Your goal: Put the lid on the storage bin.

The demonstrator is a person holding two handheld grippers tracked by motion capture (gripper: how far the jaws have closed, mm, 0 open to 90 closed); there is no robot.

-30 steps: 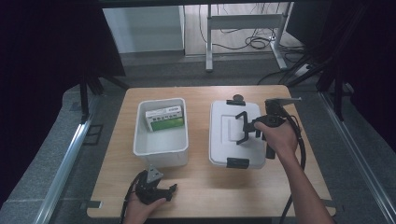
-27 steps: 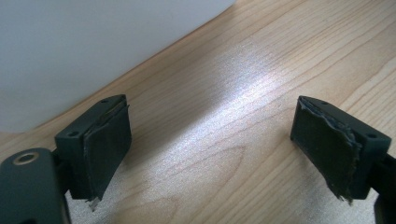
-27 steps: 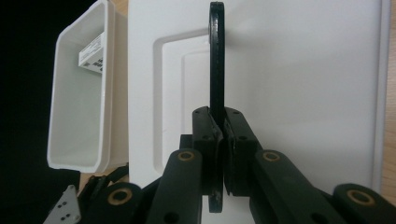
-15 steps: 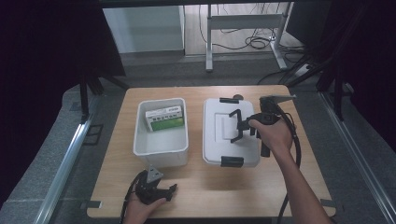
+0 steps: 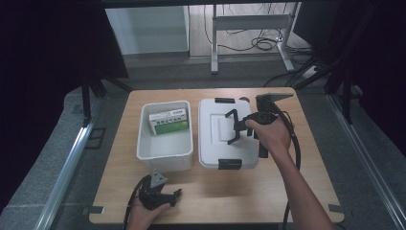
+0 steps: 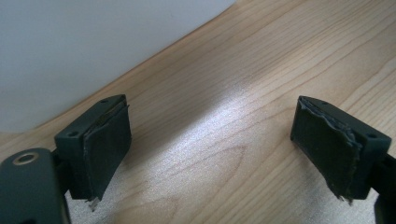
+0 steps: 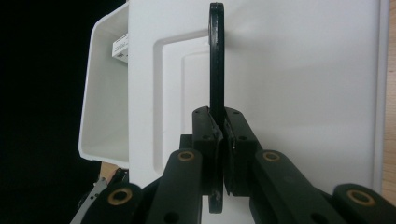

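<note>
**Lid's off the table, bin not covered yet**

Nearest the person, the left gripper rests on the table with its jaws spread and nothing between them. Farther in and to the right, the right gripper is clamped on the black handle of the white lid, holding it just right of the open bin. A green box sits in the bin's far end. So the pickup looks done; what's left is probably getting the lid over the bin and seating it.
</note>
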